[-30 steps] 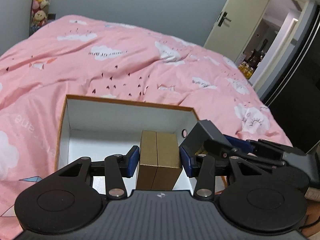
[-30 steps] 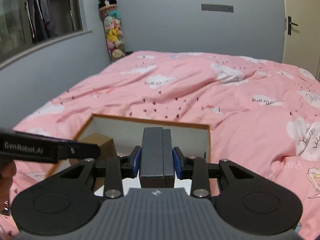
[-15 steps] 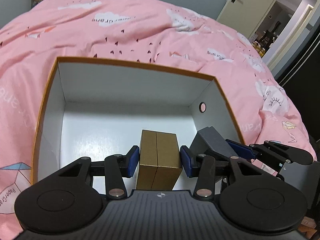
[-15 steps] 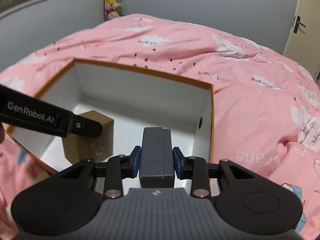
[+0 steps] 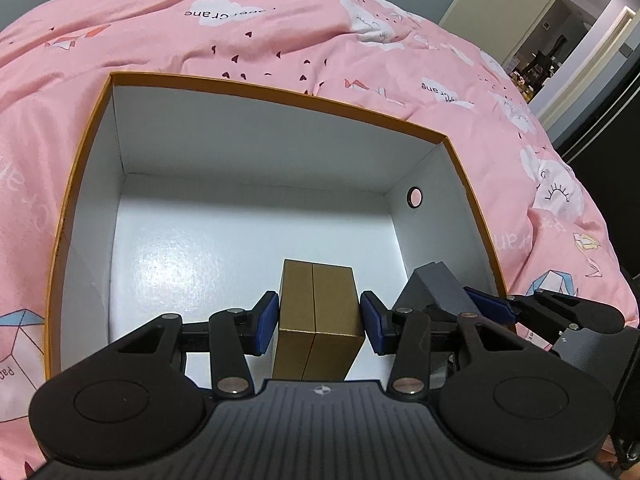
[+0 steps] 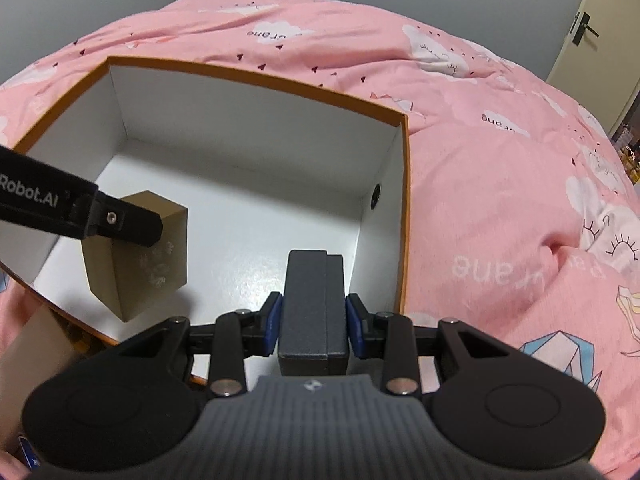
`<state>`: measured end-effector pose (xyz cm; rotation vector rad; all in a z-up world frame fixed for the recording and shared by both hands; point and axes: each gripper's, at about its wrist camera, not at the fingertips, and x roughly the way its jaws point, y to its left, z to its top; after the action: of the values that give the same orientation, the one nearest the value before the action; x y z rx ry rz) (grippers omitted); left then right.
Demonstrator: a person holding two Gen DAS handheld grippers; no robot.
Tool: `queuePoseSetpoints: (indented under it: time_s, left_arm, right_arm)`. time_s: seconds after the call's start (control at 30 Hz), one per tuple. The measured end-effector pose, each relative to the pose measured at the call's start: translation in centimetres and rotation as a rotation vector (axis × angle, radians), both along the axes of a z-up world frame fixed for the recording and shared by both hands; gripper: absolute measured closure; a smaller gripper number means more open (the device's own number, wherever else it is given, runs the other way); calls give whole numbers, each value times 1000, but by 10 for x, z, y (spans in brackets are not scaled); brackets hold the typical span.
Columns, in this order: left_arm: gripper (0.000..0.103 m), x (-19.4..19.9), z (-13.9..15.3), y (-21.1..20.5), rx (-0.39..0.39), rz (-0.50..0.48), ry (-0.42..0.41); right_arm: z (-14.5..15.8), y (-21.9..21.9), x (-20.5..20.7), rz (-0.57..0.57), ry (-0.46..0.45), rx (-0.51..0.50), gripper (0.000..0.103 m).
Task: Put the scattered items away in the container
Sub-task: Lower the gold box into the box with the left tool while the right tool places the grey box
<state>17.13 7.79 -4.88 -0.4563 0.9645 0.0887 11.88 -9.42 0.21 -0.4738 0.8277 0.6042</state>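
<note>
My left gripper point(image 5: 319, 322) jaws clamp the gold box point(image 5: 316, 316), my right gripper point(image 6: 314, 324) jaws the grey box point(image 6: 314, 312), both inside the container point(image 6: 256, 76).

Glossy white cardboard box point(image 5: 256, 184), matt gold carton point(image 5: 316, 312), soft cotton duvet point(image 6: 500, 200).

Both wrist cameras look steeply down from close above the open box point(image 5: 276, 94) on the pink bed point(image 5: 280, 24), the left view from its near-left side, the right view point(image 6: 256, 76) from near-right; both share its white interior.
</note>
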Motion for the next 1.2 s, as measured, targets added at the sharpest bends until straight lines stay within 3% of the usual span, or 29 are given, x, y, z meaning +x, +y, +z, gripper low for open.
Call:
queuePoseSetpoints:
  time_s: [0.4, 0.57, 0.73, 0.87, 1.2]
  left_arm:
    - [51, 5, -5, -1, -24, -15, 21]
    - [52, 12, -8, -6, -12, -26, 51]
    - [51, 19, -12, -13, -5, -37, 82]
    - [52, 24, -17, -17, -2, -39, 107]
    - [51, 35, -25, -29, 2, -65, 147]
  right_arm:
    - [9, -1, -1, 20, -10, -24, 64]
    - [21, -7, -8, 31, -27, 14, 56]
    - [34, -18, -14, 24, -60, 60, 54]
    - [44, -30, -18, -9, -91, 108, 48]
    - [52, -62, -8, -138, -120, 168, 47]
